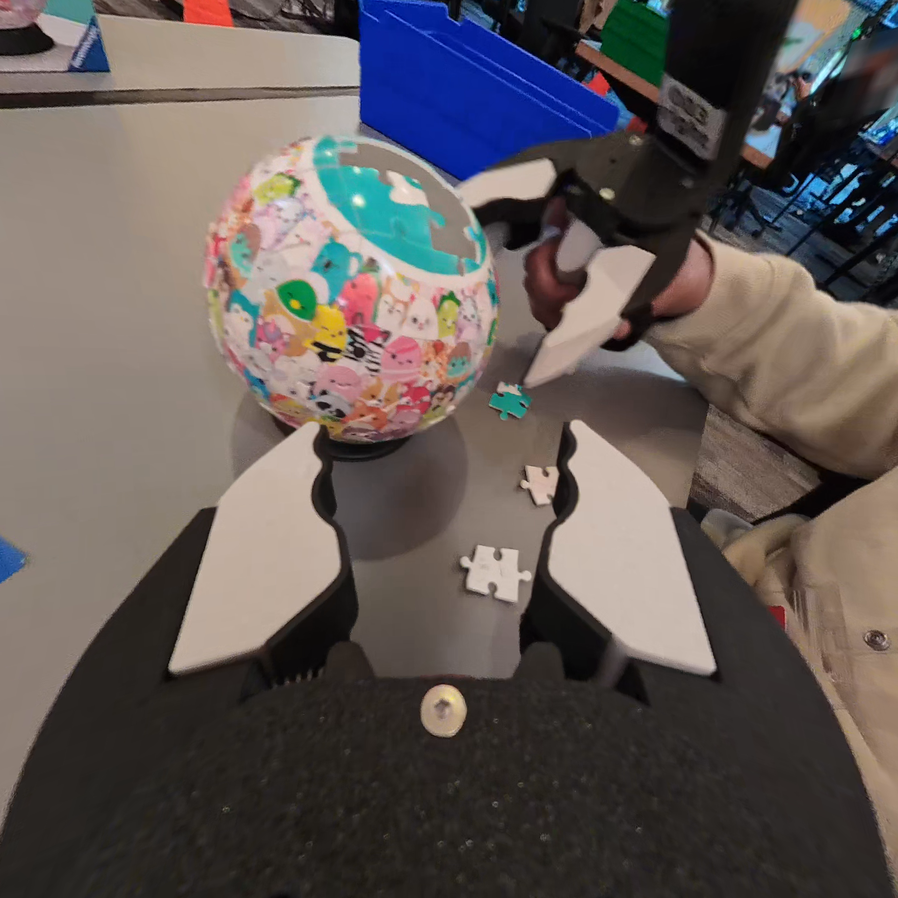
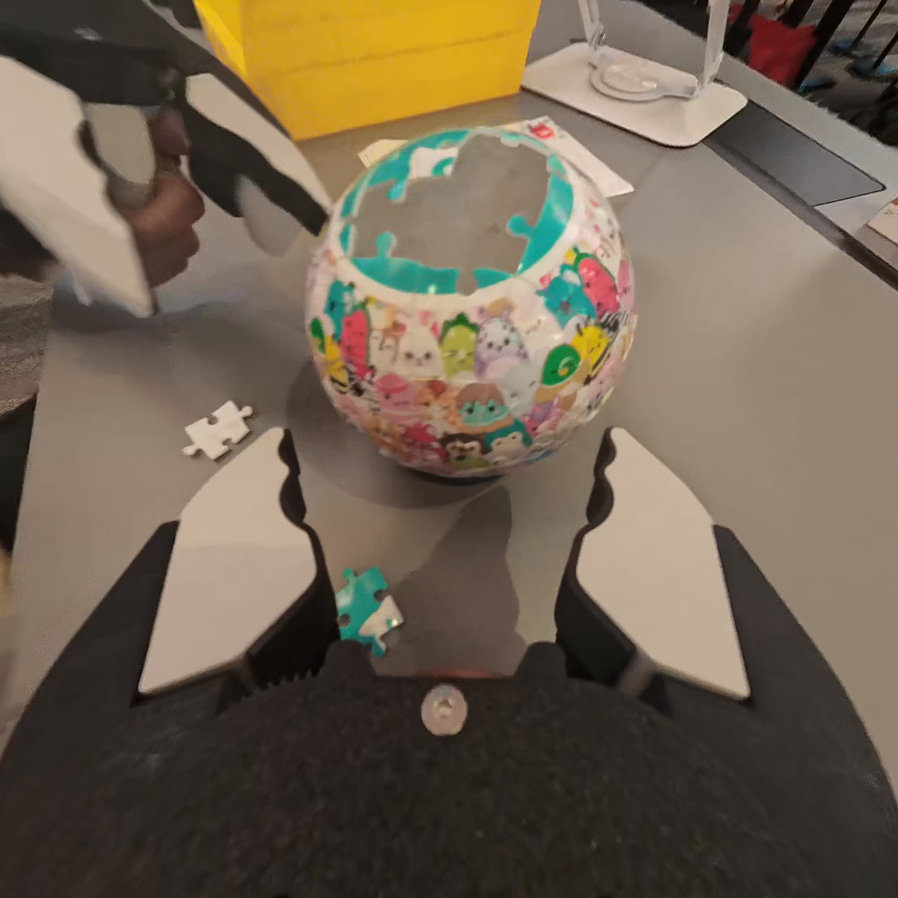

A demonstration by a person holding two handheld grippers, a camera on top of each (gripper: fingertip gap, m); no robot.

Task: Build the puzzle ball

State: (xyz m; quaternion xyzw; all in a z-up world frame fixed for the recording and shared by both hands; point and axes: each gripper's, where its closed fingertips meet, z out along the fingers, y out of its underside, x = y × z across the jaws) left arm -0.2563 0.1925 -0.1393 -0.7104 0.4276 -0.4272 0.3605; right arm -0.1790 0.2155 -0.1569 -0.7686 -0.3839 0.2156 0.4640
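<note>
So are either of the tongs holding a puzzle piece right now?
No. Both tongs are open and empty; the right tongs hover over the teal piece on the table.

Glossy, many-coloured plastic puzzle ball, light glinting on its teal rim. Loose teal piece: shiny face. White jigsaw piece: matt. Smooth matt grey table. Left gripper: smooth white finger plates, grainy matt black body, bright metal screw.
</note>
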